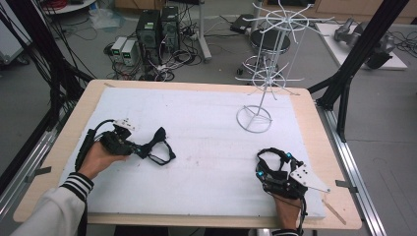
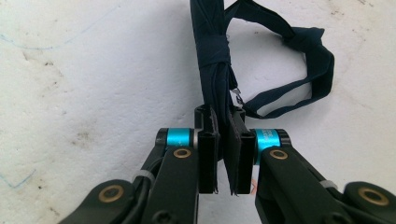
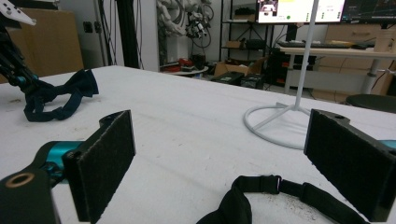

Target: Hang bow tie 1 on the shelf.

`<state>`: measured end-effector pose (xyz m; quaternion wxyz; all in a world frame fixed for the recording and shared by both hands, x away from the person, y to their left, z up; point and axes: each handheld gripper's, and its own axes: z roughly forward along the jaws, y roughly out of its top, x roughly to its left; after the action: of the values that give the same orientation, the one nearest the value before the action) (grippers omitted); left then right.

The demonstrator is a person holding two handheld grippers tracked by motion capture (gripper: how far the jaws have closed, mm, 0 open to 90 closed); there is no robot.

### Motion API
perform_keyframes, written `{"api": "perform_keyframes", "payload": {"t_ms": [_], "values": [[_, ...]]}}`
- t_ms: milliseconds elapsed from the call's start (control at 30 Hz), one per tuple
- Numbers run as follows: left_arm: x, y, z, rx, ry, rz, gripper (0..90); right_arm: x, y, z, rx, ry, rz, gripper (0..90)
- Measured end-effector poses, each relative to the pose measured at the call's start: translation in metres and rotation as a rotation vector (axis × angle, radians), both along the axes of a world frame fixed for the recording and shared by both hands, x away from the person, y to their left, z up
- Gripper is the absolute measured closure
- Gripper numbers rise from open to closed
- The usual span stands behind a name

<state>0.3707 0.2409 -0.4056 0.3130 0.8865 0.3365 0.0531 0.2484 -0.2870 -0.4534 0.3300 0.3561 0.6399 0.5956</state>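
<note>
Bow tie (image 2: pixel 219 60) between left claw (image 2: pixel 223 154) jaws

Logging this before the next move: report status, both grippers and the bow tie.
Left gripper shut on bow tie, tie lying on white mat. Right gripper open, black strap between jaws, untouched. White wire rack stands apart, path clear.

Left sleeve (image 1: pixel 54 209): we list white cloth with a black-and-white striped cuff.
Left gripper (image 2: pixel 223 154): our black linkage arms, brass pivot screws, cyan collars, black ribbed pads.
Right gripper (image 3: pixel 219 172): our wide black textured pads, one cyan collar at 8 o'clock.
Top plates: grey, three-cornered, dotted.
</note>
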Motion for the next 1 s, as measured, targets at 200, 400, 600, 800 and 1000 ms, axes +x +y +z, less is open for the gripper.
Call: {"api": "perform_keyframes", "payload": {"t_ms": [200, 400, 600, 800, 1000], "values": [[-0.003, 0.0, 0.004, -0.055, -0.026, -0.007, 83.7, 0.002, 0.001, 0.001, -0.005, 0.015, -0.009, 8.1], [-0.004, 0.003, 0.006, -0.093, -0.064, -0.017, 84.0, 0.003, -0.001, 0.001, 0.018, 0.027, -0.003, 8.1], [-0.007, 0.005, 0.008, -0.145, -0.082, -0.042, 86.5, 0.004, 0.0, 0.005, -0.009, 0.045, 0.009, 8.1], [-0.007, 0.008, 0.009, -0.171, -0.091, -0.048, 87.2, 0.002, -0.004, 0.016, 0.044, 0.035, 0.034, 8.0], [-0.007, 0.006, 0.011, -0.202, -0.111, -0.061, 87.3, 0.004, -0.002, 0.029, 0.079, 0.042, 0.125, 8.0]]}}
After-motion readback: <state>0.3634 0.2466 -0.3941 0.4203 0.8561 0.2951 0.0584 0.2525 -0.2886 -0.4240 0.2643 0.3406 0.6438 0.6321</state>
